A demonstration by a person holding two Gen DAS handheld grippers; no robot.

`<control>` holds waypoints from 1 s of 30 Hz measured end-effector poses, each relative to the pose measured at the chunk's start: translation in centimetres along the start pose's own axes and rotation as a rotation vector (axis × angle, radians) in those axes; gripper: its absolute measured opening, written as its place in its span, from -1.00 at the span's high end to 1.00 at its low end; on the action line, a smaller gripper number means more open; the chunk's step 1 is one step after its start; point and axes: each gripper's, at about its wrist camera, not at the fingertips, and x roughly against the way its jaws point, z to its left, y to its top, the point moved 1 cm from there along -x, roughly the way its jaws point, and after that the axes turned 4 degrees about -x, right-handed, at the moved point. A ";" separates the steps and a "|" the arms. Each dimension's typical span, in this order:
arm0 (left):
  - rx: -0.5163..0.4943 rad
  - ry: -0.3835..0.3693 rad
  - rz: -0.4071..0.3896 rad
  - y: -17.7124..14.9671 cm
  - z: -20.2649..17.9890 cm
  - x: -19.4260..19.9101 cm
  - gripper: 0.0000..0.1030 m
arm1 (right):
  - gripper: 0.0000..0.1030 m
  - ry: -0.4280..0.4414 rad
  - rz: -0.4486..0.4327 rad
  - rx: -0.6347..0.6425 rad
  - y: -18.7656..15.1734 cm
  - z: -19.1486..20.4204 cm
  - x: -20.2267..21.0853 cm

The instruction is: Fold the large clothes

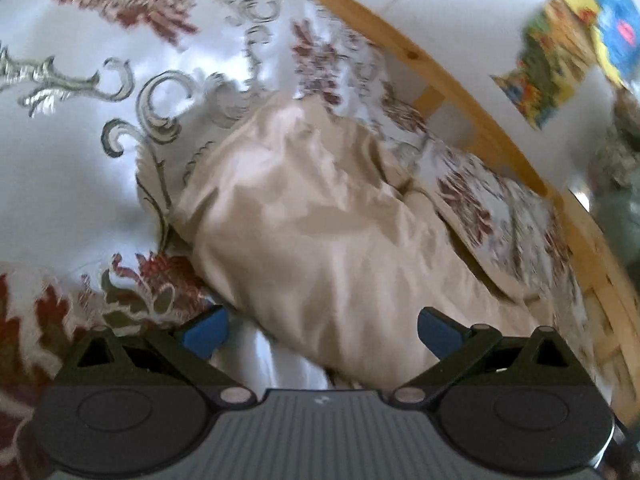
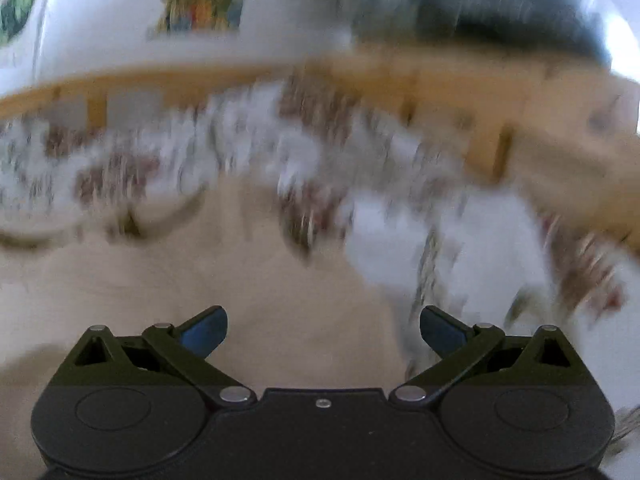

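A crumpled beige garment point(image 1: 312, 216) lies in a heap on a white bedspread with red and grey floral print point(image 1: 80, 128). My left gripper point(image 1: 322, 330) hovers over the near end of the heap, open, its blue pads wide apart with the cloth below and between them. In the right wrist view, which is heavily motion-blurred, my right gripper point(image 2: 323, 330) is open too, above the same beige garment point(image 2: 248, 300), with nothing held between its pads.
A wooden bed rail point(image 1: 460, 92) curves along the far right side of the bed, seen also as wooden bed rail point(image 2: 400, 84). Behind it are a white wall and colourful pictures point(image 1: 552, 72). A dark blurred shape point(image 2: 500, 12) sits beyond the rail.
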 end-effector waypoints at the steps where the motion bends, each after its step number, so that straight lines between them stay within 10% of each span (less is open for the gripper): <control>1: 0.011 0.005 -0.005 0.2 0.1 -0.4 -0.99 | -0.99 0.018 -0.060 0.012 0.8 0.6 0.9; 10: -0.067 0.039 -0.034 0.2 -0.7 -2.0 -0.99 | -0.99 0.341 -0.130 0.162 4.5 13.3 0.1; 16: -0.119 0.007 -0.026 -0.6 -0.5 -1.1 -0.99 | -0.99 0.310 0.074 0.356 -0.1 18.5 -5.1; 30: -0.150 0.000 -0.030 -1.1 -0.7 -1.0 -0.99 | -0.99 0.292 0.012 0.331 -0.8 17.9 -3.7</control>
